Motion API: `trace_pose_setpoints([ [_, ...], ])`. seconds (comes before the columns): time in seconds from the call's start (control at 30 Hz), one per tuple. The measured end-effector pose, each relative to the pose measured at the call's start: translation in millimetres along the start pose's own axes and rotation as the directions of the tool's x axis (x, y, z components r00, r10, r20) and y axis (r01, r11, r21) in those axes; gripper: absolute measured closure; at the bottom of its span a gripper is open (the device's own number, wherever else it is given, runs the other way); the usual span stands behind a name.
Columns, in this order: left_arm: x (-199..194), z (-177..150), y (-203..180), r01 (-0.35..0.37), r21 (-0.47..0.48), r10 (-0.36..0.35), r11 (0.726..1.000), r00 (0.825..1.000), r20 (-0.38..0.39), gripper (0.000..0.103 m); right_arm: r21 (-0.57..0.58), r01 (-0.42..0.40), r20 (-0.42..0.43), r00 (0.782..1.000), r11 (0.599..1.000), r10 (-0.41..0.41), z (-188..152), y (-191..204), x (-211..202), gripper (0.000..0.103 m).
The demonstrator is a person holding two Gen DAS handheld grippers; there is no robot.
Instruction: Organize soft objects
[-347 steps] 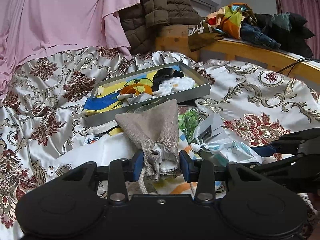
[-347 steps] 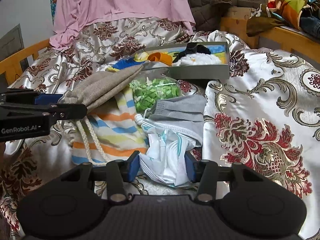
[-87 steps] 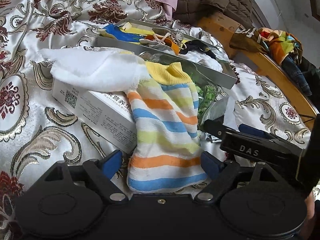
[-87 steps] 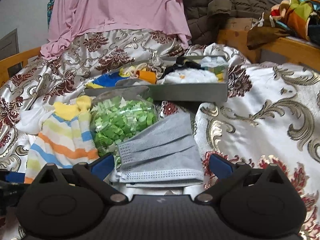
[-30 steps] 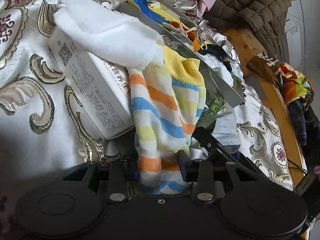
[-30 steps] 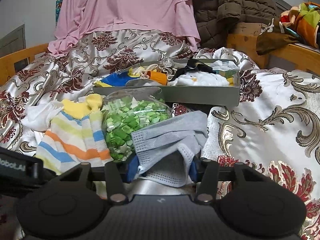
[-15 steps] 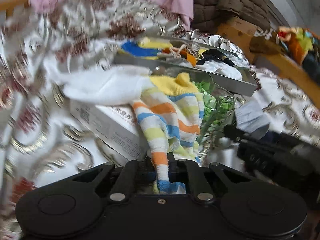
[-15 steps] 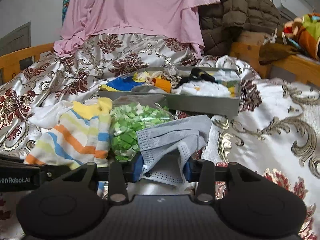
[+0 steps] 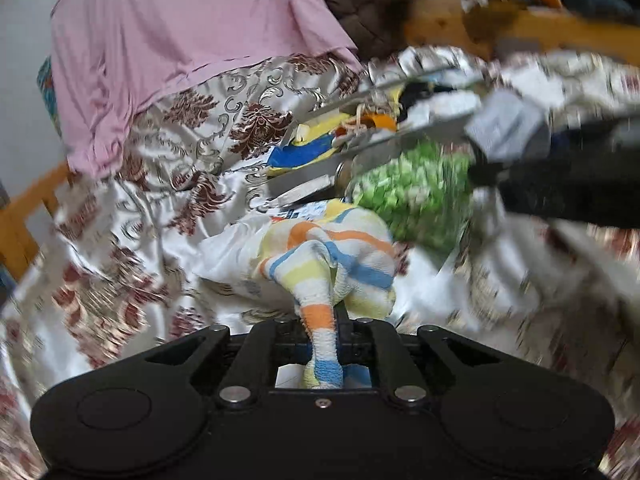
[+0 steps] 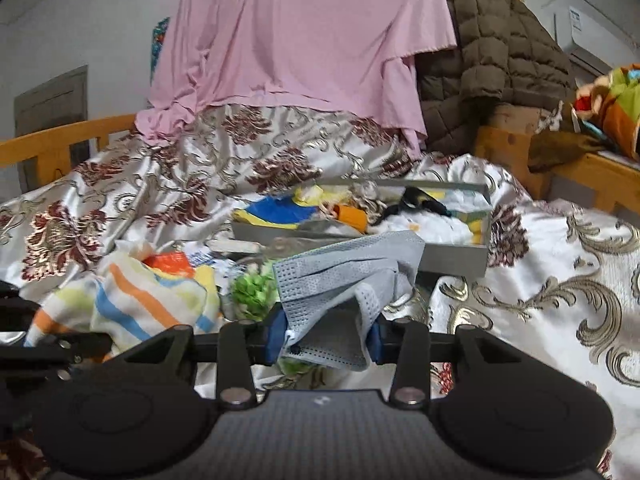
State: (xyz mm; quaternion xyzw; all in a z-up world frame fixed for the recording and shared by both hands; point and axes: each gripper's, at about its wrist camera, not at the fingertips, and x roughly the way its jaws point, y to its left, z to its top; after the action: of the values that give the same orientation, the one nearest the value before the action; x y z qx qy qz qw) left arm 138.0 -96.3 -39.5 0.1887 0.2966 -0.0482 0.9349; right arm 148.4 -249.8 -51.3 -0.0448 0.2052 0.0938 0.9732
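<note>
A bed (image 10: 560, 280) under a patterned satin cover held the clutter, with a grey tray (image 10: 456, 258) of soft things further back. The left gripper (image 9: 320, 328) had its jaws shut narrow on one end of a striped sock (image 9: 332, 256), the rest trailing over a white cloth (image 9: 232, 252). The right gripper (image 10: 326, 334) had its jaws half closed around a folded grey mask (image 10: 344, 280), raised near the tray. The sock could drag the cloth along; the mask, loosely pinched, might slip free or snag the bag of green bits (image 10: 252, 292).
</note>
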Motion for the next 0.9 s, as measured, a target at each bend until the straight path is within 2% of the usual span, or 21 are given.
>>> trace_pose_setpoints([
  [0.2,-14,7,8,-0.096,0.156,0.085,0.983,0.994,0.074,0.094,-0.017,-0.029,0.044,0.999,0.999,0.03,8,8,-10,0.059],
  [0.33,-23,23,25,-0.117,0.206,0.093,0.972,0.988,0.122,0.094,-0.011,-0.043,0.061,0.997,0.999,0.044,11,9,-12,0.059],
  [0.63,-30,57,55,-0.112,0.097,0.091,0.989,0.975,0.204,0.094,-0.001,-0.07,0.116,0.991,0.998,0.07,25,10,-20,0.059],
  [0.8,-20,81,60,-0.098,0.073,0.077,0.993,0.967,0.243,0.094,0.039,-0.1,0.111,0.989,0.994,0.095,46,3,-12,0.059],
  [0.9,-7,101,64,-0.068,0.055,0.052,0.996,0.965,0.258,0.094,0.003,-0.099,0.113,0.989,0.995,0.098,65,-2,1,0.059],
])
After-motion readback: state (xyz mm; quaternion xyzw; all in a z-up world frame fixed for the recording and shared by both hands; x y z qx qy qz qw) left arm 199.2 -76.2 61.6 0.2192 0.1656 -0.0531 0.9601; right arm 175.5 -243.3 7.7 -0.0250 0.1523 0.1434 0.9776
